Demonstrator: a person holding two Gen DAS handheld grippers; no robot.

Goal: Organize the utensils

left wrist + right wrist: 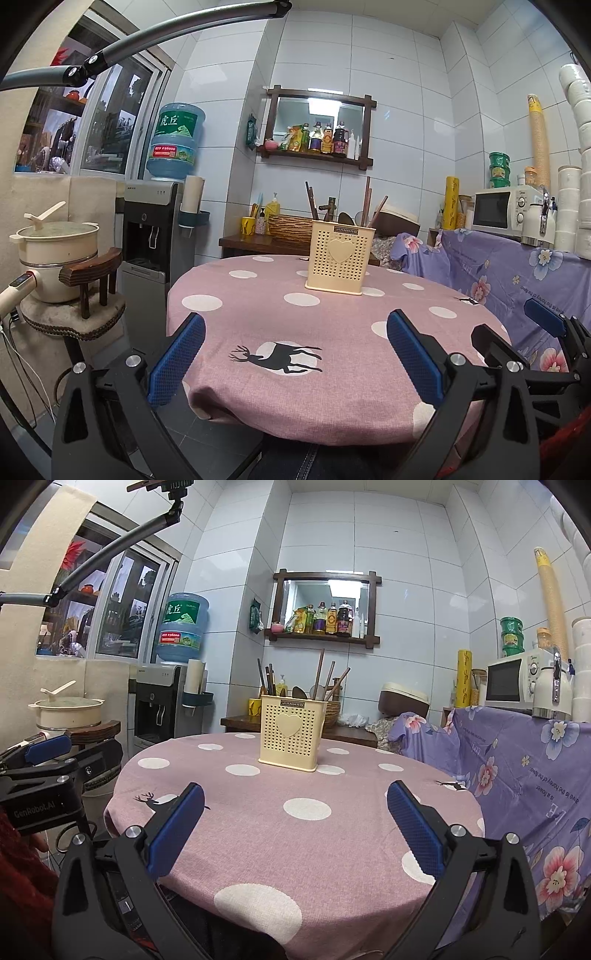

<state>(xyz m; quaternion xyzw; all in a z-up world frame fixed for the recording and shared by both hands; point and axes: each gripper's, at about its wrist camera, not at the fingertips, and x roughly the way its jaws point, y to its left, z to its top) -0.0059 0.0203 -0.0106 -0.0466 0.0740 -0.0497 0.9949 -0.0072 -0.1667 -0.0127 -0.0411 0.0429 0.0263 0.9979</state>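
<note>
Standing upright near the table's (332, 849) far edge, the cream utensil holder (340, 258) contains utensils (320, 672). Left gripper (295, 354) and right gripper (295, 830): jaws spread wide, empty, at the near edge.

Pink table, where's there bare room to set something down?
Nearly all of the table is bare: the wide stretch between the open right gripper and the cream utensil holder, plus the cloth on either side of it. Only the far middle is taken. The left gripper is open too.
</note>
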